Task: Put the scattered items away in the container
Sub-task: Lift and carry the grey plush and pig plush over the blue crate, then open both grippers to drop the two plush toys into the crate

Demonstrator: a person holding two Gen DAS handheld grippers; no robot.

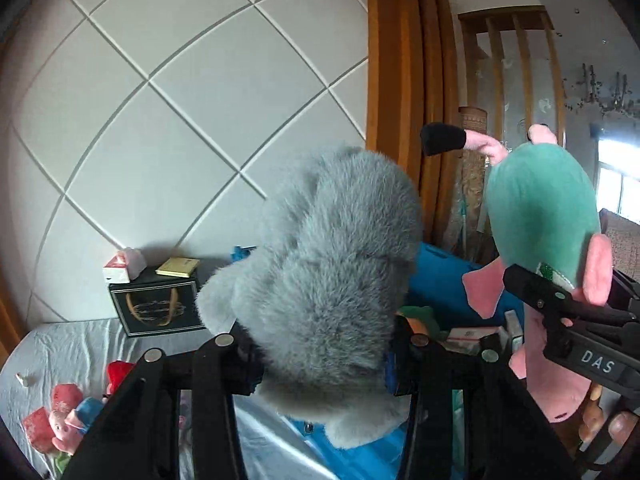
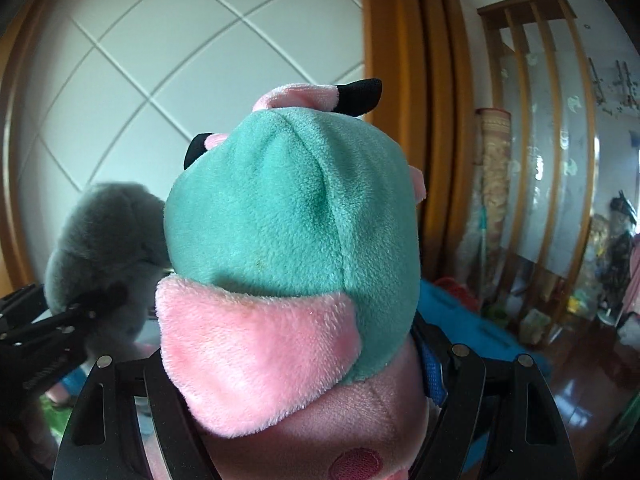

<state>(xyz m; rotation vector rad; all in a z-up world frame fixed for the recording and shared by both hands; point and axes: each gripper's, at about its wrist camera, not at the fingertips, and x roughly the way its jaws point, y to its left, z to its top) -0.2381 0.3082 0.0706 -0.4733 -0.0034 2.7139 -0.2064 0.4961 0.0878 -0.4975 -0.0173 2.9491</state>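
Both plushies look light and squishy, so mid-body grabs suit them; left gripper (image 1: 320, 344) is clamped on the grey furry toy (image 1: 320, 260); right gripper (image 2: 296, 364) pinches the pink pig plush (image 2: 280, 240) over the blue container (image 1: 448, 280).

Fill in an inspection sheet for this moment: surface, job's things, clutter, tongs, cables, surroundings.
Surface: bed with wrinkled grey sheet.
Job's things: grey furry plush held up in left tongs; pink pig plush in teal outfit held up in right tongs; blue container behind them, some items already inside.
Clutter: small pig toys on the sheet; black gift box carrying a yellow pad and small white carton.
Tongs: both shut on plush toys.
Cables: nothing seen.
Surroundings: white padded wall, wooden slatted partition.
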